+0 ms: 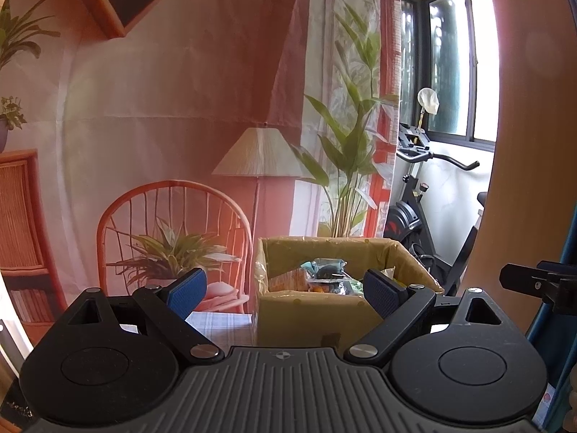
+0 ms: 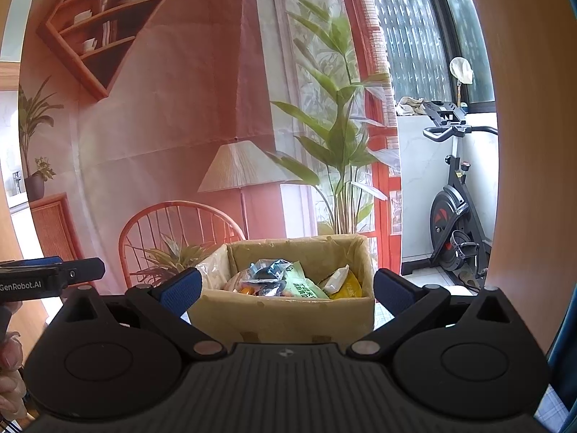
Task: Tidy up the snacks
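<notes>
An open cardboard box [image 2: 281, 315] stands on the table ahead, holding several snack packets: a silvery grey one [image 2: 268, 270], a green one [image 2: 303, 283] and a yellow one [image 2: 348, 285]. The box also shows in the left wrist view [image 1: 317, 319] with packets [image 1: 326, 276] inside. My right gripper [image 2: 286, 287] is open and empty, raised in front of the box. My left gripper [image 1: 285, 290] is open and empty, a little left of the box. Each gripper's side shows in the other's view.
A checked tablecloth [image 1: 223, 326] covers the table left of the box. Behind hangs a printed backdrop [image 2: 162, 126] of a room with chair, lamp and plants. An exercise bike [image 2: 456, 216] stands at the right by a window. A wooden panel [image 2: 523, 144] is close on the right.
</notes>
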`<state>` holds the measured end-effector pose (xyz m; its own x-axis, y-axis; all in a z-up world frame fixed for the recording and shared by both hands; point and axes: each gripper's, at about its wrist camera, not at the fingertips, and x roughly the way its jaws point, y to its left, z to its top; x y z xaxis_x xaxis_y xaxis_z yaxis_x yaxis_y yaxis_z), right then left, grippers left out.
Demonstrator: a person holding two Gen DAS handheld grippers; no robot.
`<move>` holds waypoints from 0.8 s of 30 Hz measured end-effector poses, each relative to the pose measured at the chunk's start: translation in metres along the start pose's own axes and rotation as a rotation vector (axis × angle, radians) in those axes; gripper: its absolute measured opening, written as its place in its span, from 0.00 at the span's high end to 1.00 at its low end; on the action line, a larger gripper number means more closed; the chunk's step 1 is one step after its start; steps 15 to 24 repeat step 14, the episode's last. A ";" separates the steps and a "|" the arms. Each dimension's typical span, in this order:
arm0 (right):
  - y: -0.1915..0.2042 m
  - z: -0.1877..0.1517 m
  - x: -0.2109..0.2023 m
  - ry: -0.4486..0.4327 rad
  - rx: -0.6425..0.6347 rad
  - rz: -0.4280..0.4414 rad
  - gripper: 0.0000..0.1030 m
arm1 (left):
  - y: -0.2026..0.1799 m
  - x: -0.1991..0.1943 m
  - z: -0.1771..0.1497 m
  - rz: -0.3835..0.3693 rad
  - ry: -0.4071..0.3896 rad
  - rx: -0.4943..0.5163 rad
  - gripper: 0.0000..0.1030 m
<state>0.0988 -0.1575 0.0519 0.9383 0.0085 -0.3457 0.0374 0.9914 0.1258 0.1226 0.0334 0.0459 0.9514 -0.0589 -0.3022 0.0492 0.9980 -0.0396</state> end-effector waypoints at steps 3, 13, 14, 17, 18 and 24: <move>-0.001 -0.001 0.002 0.004 0.001 -0.001 0.00 | 0.000 0.001 -0.001 0.001 0.002 0.000 0.08; -0.001 -0.002 0.005 0.011 0.001 0.000 0.00 | 0.000 0.004 -0.002 0.010 0.003 -0.001 0.08; -0.001 -0.001 0.006 0.012 0.001 -0.001 0.00 | 0.000 0.004 -0.002 0.010 0.005 -0.002 0.08; -0.001 -0.001 0.006 0.012 0.001 -0.001 0.00 | 0.000 0.004 -0.002 0.010 0.005 -0.002 0.08; -0.001 -0.001 0.006 0.012 0.001 -0.001 0.00 | 0.000 0.004 -0.002 0.010 0.005 -0.002 0.08; -0.001 -0.001 0.006 0.012 0.001 -0.001 0.00 | 0.000 0.004 -0.002 0.010 0.005 -0.002 0.08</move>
